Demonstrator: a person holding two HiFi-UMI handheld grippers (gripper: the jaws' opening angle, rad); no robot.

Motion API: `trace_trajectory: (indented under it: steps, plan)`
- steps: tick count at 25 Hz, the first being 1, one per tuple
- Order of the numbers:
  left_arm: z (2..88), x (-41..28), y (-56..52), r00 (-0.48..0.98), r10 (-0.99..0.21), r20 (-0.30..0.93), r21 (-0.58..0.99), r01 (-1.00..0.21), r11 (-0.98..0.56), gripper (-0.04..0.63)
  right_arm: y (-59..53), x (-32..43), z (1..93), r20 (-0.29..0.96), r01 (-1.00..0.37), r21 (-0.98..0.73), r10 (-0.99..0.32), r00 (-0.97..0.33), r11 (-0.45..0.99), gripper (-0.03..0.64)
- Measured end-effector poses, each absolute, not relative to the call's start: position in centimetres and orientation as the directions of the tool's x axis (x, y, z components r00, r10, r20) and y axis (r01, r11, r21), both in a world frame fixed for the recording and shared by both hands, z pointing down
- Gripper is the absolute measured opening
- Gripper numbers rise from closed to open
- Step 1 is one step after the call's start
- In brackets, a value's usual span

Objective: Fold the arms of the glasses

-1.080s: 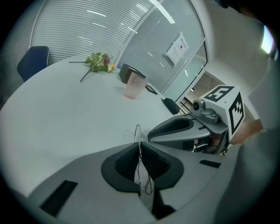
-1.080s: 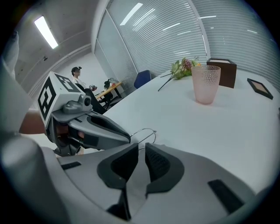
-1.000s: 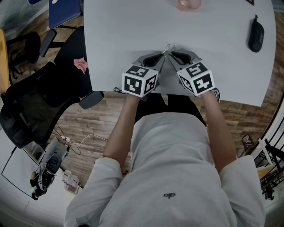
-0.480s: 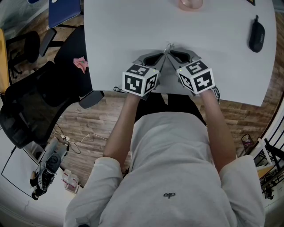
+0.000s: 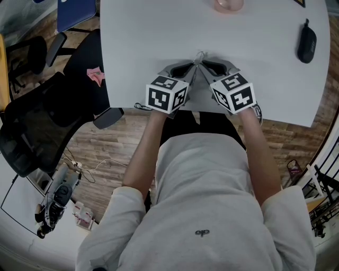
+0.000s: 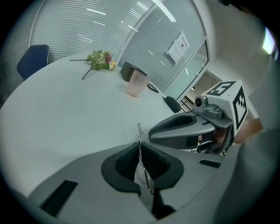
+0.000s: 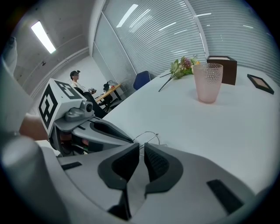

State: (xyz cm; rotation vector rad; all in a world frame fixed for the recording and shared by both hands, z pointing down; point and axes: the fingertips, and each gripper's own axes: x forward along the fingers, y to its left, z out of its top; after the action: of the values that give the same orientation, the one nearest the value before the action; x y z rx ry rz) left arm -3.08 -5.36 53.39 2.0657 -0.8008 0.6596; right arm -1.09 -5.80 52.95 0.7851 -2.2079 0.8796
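Thin wire-framed glasses (image 5: 199,56) are held just above the white table (image 5: 148,47), near its front edge, between my two grippers. My left gripper (image 5: 194,65) is shut on the wire frame (image 6: 139,131), which runs upright between its pads. My right gripper (image 5: 204,64) faces it from the right with its tips close to the left one's. The right jaws are closing, and a narrow gap still shows between the pads in the right gripper view. The glasses' wire loop (image 7: 149,133) sits right at the right gripper's (image 7: 141,149) tips; whether it reaches into the gap is unclear.
A pink cup (image 5: 226,4) stands at the table's far edge and a black glasses case (image 5: 306,42) lies at the right. Flowers (image 7: 181,65), a brown box (image 7: 222,67) and a small frame (image 7: 260,83) lie farther back. Black office chairs (image 5: 32,122) stand left of the table.
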Motion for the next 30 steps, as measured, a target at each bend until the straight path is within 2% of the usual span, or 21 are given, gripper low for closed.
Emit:
trace_trajectory:
  steps: [16, 30]
  plan:
    - [54.4, -2.6, -5.8, 0.633, -0.303, 0.712, 0.463, -0.748, -0.476, 0.032, -5.4, 1.7, 52.8, 0.74, -0.743, -0.363, -0.31, -0.597, 0.563, 0.038]
    - [54.7, -2.5, -6.0, 0.558, -0.353, 0.751, 0.398, -0.809, -0.433, 0.032, -4.6, 4.1, 52.2, 0.734, -0.728, -0.351, -0.31, -0.604, 0.589, 0.038]
